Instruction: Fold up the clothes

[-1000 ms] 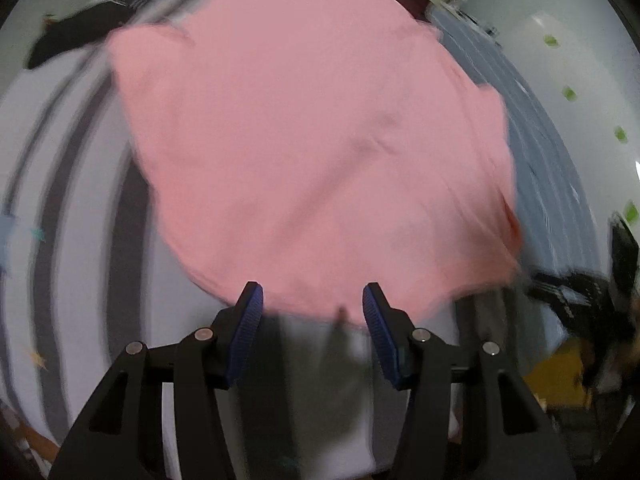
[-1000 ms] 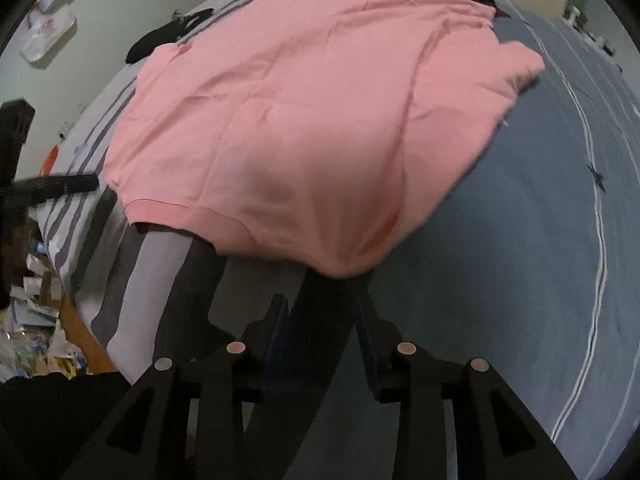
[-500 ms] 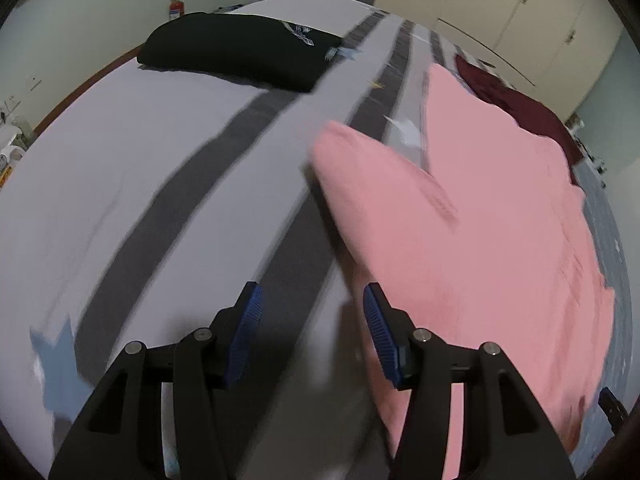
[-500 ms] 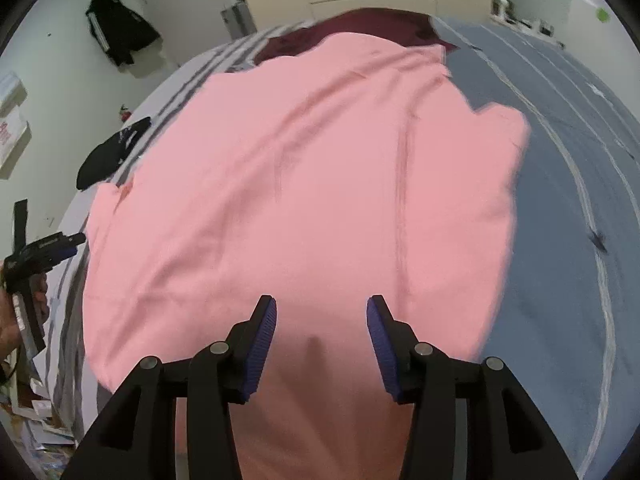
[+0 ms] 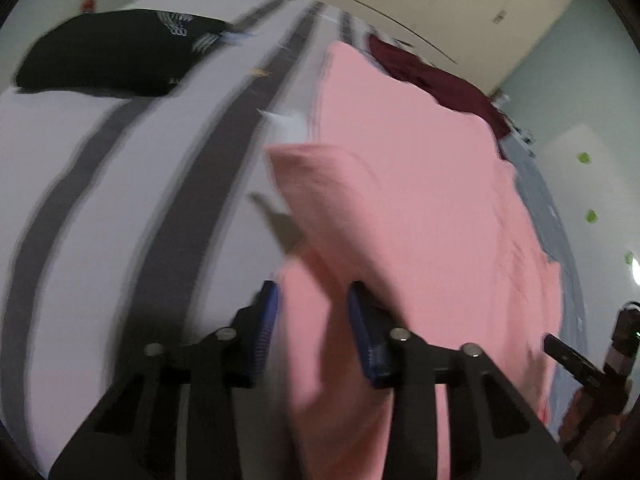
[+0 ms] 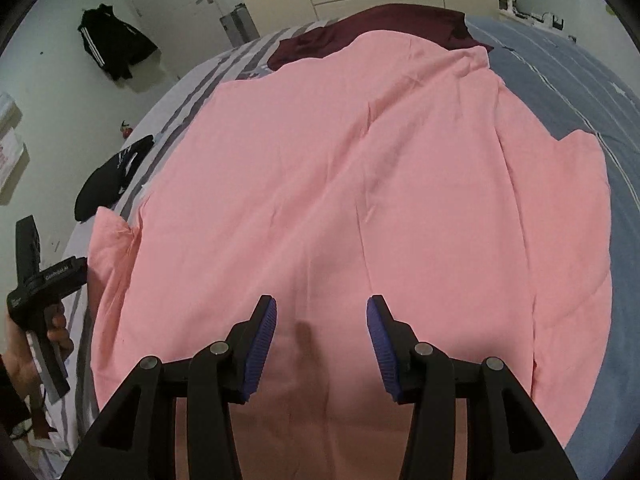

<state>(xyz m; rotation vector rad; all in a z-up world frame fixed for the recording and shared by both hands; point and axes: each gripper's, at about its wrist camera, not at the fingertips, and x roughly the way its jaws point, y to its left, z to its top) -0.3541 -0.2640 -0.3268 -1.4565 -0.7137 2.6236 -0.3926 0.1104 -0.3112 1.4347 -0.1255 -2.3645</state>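
The pink shirt [image 6: 360,208] lies spread flat on the bed [image 6: 568,92], right in front of both tools; it looks soft, light and floppy, so I think an edge or sleeve is the best place to grab. The left gripper [image 5: 314,320] is closing around a raised fold of it. The right gripper [image 6: 322,340] hangs partly open above it, holding nothing.

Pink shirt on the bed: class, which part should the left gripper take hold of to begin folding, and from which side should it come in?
Grip the left sleeve of the pink shirt. It sticks out past the body onto the striped sheet, a loose flap with a free edge. Come from the near-left side, where the left gripper is already closing with pink cloth between its fingers; the body lies flat, offering less to pinch.
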